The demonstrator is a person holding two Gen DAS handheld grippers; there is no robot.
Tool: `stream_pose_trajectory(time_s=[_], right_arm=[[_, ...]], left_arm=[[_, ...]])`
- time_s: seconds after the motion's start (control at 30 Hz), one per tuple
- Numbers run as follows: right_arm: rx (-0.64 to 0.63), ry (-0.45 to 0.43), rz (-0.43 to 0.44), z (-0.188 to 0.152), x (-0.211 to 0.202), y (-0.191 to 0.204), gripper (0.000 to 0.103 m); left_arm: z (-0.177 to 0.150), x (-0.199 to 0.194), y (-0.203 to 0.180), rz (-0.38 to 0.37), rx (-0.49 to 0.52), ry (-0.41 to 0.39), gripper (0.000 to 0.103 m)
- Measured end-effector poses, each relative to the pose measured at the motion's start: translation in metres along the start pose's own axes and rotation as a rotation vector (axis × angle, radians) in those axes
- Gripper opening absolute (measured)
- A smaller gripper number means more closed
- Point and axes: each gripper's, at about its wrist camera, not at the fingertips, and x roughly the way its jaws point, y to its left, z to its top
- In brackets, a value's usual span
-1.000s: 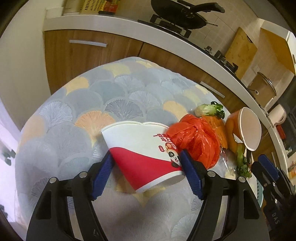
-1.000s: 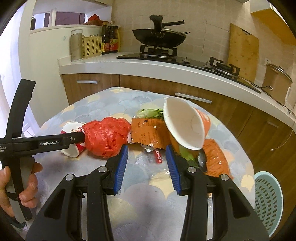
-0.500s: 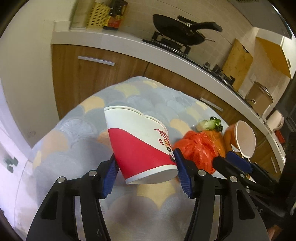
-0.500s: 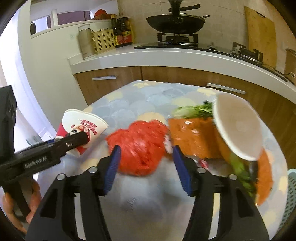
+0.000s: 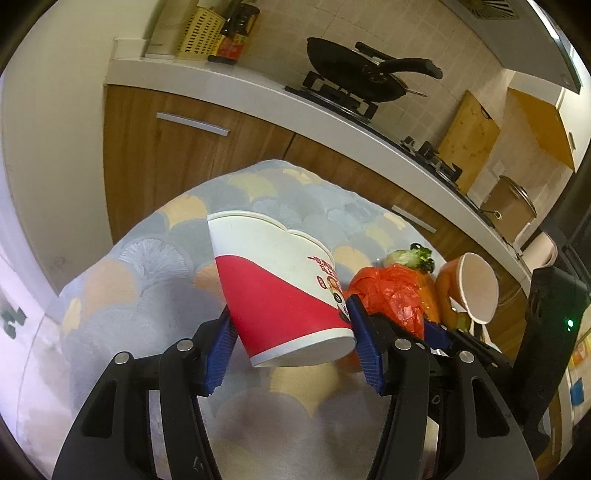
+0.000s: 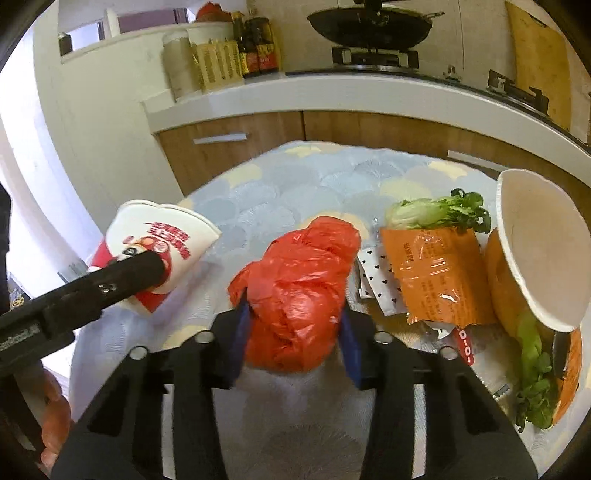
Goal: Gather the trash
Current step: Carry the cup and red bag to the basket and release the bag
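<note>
left gripper [image 5: 290,334]: clamped on the base end of the paper cup, blue pads pressed on both sides, cup clear of the table
paper cup [image 5: 273,291]: red and white, tipped, mouth toward 11 o'clock in the left wrist view; at 9 o'clock in the right wrist view, left of everything else
table [image 5: 147,280]: round, fan-pattern cloth in grey, blue and yellow
right gripper [image 6: 293,336]: jaws have just been closing; narrow now, pads against both flanks of the red plastic bag
red plastic bag [image 6: 295,291]: crumpled ball, centre of the right wrist view, sitting between the pads; whether it is off the cloth, cannot tell
white wrapper [image 6: 376,273]: heart print, just right of the bag, partly under the orange packet
orange packet [image 6: 436,273]: flat on the cloth at 3 o'clock from the bag
greens [image 6: 436,214]: leafy, touching the packet's far edge
orange bowl [image 6: 535,258]: paper, on its side at far right, white inside facing the camera, more greens below it
counter [image 6: 332,99]: behind the table at 12 o'clock, wok [image 6: 369,26] on the hob
</note>
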Motion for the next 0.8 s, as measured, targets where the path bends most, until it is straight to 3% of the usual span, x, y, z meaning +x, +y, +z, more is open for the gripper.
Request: stream_pose_trajectory(time_s=[0.33,0.8], right_arm=[[0.009,-0.174,-0.105,-0.006,-0.096,-0.021,0.036],[0.250,-0.309,-0.300,-0.053,-0.216,-0.155,0.036]], left_arm=[[-0.001,-0.008,-0.059,-0.098,0.077,-0.007,0.056],[-0.039,0.008,-0.205,-0.292,0.297,0.059,0.056]])
